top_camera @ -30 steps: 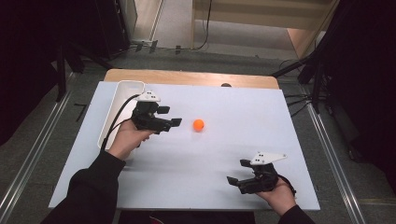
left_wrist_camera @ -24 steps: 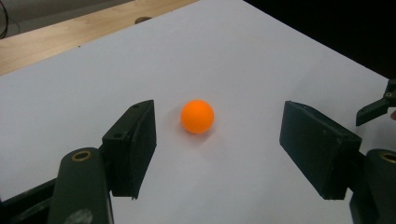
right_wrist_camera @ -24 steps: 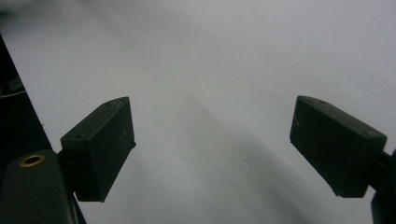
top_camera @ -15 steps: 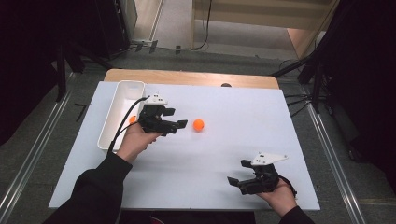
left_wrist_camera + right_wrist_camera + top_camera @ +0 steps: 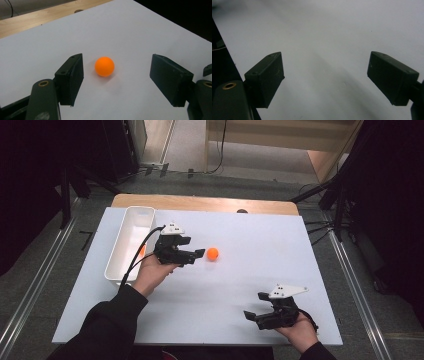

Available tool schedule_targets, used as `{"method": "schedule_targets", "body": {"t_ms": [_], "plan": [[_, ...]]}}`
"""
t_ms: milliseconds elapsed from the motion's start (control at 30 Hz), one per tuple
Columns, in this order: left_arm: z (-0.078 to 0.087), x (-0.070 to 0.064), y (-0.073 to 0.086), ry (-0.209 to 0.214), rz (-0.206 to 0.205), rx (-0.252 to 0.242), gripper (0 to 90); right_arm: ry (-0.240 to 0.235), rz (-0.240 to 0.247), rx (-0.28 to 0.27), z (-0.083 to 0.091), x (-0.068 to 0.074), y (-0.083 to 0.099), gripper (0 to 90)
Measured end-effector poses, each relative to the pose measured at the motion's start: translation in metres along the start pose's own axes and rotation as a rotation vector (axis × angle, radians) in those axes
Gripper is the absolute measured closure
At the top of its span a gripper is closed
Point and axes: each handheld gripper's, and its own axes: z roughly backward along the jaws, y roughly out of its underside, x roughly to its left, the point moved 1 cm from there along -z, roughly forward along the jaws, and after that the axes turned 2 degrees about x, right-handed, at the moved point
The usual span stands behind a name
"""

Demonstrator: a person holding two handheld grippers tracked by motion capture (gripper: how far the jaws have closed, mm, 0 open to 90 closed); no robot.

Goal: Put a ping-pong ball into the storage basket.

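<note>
An orange ball [image 5: 212, 253] lies on the white table top [image 5: 250, 270], right of centre-left. My left gripper [image 5: 199, 254] points at it from the left, open, fingertips just short of it. In the left gripper view the ball [image 5: 104, 66] sits on the surface a little beyond the tips of the wide-apart jaws of the left gripper [image 5: 116, 75], nearer the left one, touching neither. My right gripper [image 5: 252, 314] rests low near the front right edge, open, and the right gripper [image 5: 324, 77] has only bare table between its jaws.
A long white tray [image 5: 131, 222] stands along the left side, just behind my left hand, with another orange ball [image 5: 143, 251] inside it. A strip of wooden table [image 5: 200, 204] runs along the far edge. Dark stands and floor rails surround the table.
My left gripper has moved right, away from the tray and up to the orange ball on the table. The ball in the tray has come into sight. The right gripper has stayed put.
</note>
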Motion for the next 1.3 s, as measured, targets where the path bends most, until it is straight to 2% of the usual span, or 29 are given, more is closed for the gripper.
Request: {"method": "schedule_targets", "body": {"t_ms": [200,500,633,733,800,933,1133,1233,1267,1300], "plan": [[-0.008,-0.001,0.001,-0.007,-0.006,0.008,27.5,-0.002,0.003,-0.002,0.0,-0.001,-0.001,12.4],[-0.015,-0.003,0.0,-0.047,0.001,-0.008,27.4,-0.007,-0.004,0.004,-0.002,0.0,-0.001,12.4],[-0.019,-0.003,0.0,-0.051,0.004,-0.005,24.3,0.0,-0.005,-0.001,-0.002,-0.001,-0.002,12.4],[-0.021,-0.004,0.0,-0.04,0.008,0.006,21.5,-0.002,-0.019,-0.004,-0.002,-0.001,-0.002,12.4],[-0.023,-0.003,0.0,-0.026,0.011,0.021,13.9,-0.005,-0.018,-0.004,-0.002,-0.002,-0.002,12.4],[-0.024,-0.004,-0.001,-0.013,0.008,0.02,8.2,0.006,-0.023,-0.009,-0.002,-0.004,-0.002,12.4],[-0.029,-0.006,-0.003,-0.008,-0.005,0.04,7.4,0.017,-0.03,-0.017,-0.003,-0.009,-0.002,12.4],[-0.03,-0.005,-0.005,0.003,0.002,0.025,7.3,0.018,-0.045,-0.02,-0.002,-0.011,-0.003,12.4],[-0.031,-0.005,-0.006,0.007,0.008,0.022,0.0,0.021,-0.055,-0.023,-0.002,-0.012,-0.003,12.4],[-0.031,-0.005,-0.006,0.007,0.008,0.022,0.0,0.021,-0.055,-0.023,-0.002,-0.012,-0.003,12.4]]}}
